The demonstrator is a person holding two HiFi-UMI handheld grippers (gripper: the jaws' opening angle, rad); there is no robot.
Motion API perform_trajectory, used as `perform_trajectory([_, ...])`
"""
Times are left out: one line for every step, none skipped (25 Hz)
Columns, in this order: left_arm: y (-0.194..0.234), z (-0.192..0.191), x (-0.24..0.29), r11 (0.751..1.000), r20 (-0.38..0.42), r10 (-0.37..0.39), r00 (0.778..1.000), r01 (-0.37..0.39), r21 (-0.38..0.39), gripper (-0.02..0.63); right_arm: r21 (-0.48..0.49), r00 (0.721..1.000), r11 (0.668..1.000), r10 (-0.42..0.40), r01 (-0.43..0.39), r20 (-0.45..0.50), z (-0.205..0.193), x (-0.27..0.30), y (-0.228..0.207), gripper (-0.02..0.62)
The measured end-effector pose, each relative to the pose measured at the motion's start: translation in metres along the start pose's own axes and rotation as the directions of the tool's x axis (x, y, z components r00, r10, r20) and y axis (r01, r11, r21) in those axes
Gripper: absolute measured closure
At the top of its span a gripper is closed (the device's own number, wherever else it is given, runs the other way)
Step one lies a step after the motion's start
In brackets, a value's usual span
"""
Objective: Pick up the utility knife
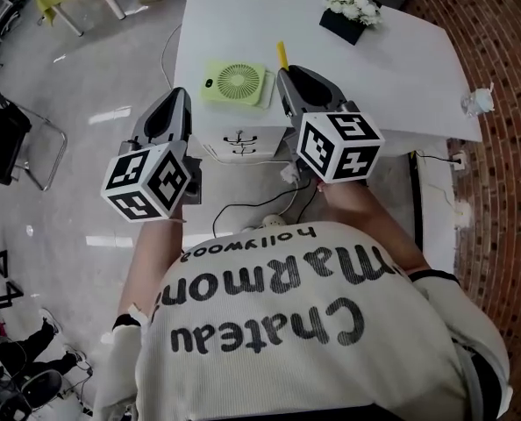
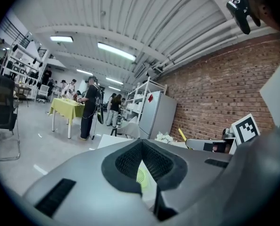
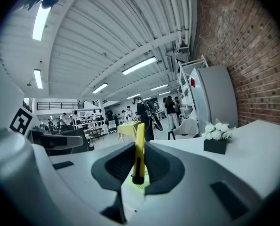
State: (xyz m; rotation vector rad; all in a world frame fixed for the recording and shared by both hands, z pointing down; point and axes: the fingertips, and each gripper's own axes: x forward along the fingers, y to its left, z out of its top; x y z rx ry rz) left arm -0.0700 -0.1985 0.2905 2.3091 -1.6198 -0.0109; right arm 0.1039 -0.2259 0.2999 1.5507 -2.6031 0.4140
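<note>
A yellow utility knife (image 1: 282, 55) stands upright between the jaws of my right gripper (image 1: 288, 74), its tip pointing up over the white table (image 1: 401, 68). In the right gripper view the knife (image 3: 139, 145) is pinched between the dark pads (image 3: 156, 166), so this gripper (image 3: 139, 160) is shut on it. My left gripper (image 1: 180, 96) hovers off the table's left front corner; its pads (image 2: 126, 161) meet at the tips with nothing between them. The left gripper view also shows the knife (image 2: 182, 134) off to the right.
A green square fan (image 1: 238, 82) lies flat on the table just ahead of both grippers. A black box of white flowers (image 1: 352, 14) sits at the far side, and a small clear object (image 1: 478, 102) at the right edge. Cables (image 1: 252, 209) trail on the floor; a brick wall (image 1: 506, 33) runs along the right.
</note>
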Motion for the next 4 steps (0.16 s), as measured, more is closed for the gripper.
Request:
perform_trajectory([0.0015,-0.0004,0.0001,1.0,0.0,0.001,1.0,-0.001,0.0,0.604,0.002,1.0,1.0,0.001,-0.001,-0.001,-0.001,0.0013,0.0006,0.534])
perform_trajectory([0.0031,-0.0005,-0.0004,1.0,0.0,0.003,1.0,-0.003,0.0,0.604,0.002,1.0,1.0,0.004,-0.004,-0.001,-0.002,0.0027,0.0017,0.534])
perform_trajectory([0.0049,-0.0003,-0.0011,1.0,0.001,0.005,1.0,-0.005,0.001,0.604,0.003,1.0,1.0,0.007,-0.007,-0.001,-0.0029,0.0041,0.0031,0.534])
perform_trajectory([0.0067,0.0001,-0.002,1.0,0.003,0.008,1.0,-0.008,0.001,0.604,0.003,1.0,1.0,0.01,-0.01,-0.001,-0.0037,0.0057,0.0046,0.534])
